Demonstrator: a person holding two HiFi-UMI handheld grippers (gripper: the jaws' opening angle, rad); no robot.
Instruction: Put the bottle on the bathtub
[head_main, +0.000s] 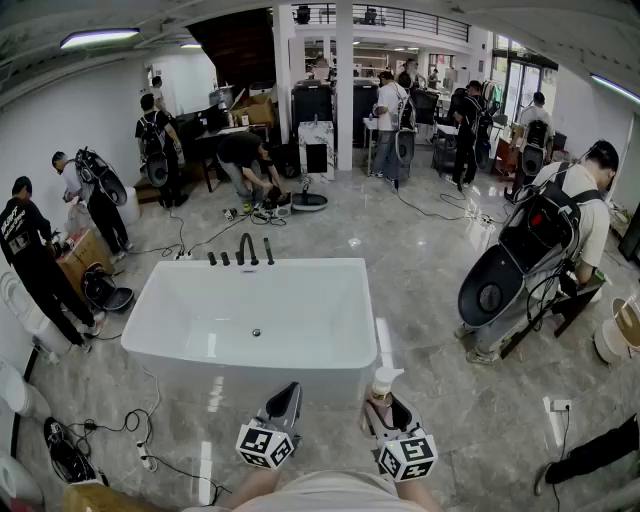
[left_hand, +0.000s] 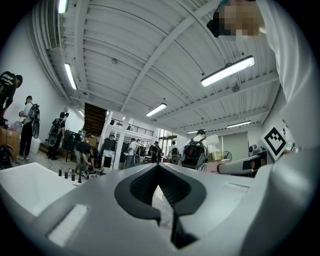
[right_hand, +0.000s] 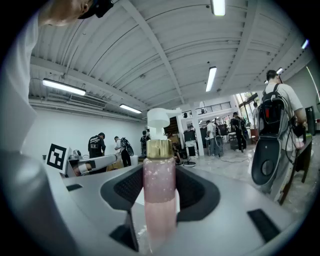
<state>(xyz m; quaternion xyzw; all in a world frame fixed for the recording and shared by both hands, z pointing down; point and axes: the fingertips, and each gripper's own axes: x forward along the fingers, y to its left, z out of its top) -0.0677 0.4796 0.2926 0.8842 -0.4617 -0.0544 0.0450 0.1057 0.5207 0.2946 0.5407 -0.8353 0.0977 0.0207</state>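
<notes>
Head view: the pump bottle (head_main: 381, 384) stands upright in the right gripper (head_main: 390, 408), just short of the empty bathtub's (head_main: 330, 368) near rim, by its right corner. The left gripper (head_main: 285, 402) hovers alongside.

Left gripper view: its fingers (left_hand: 142, 186) are pressed together on nothing.

Right gripper view: the fingers (right_hand: 200, 192) clamp the pink bottle's body, long axis vertical.

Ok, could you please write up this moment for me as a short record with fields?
bottle: pink liquid, gold collar, white pump; upright
right gripper: shut on the bottle
left gripper: shut, nothing between its jaws
bathtub: white, freestanding, straight ahead
faucet set: black, on the bathtub's far rim
bottle versus bathtub: held just short of the near right corner, not yet set on it
surroundings: people at work around a glossy tiled floor
</notes>
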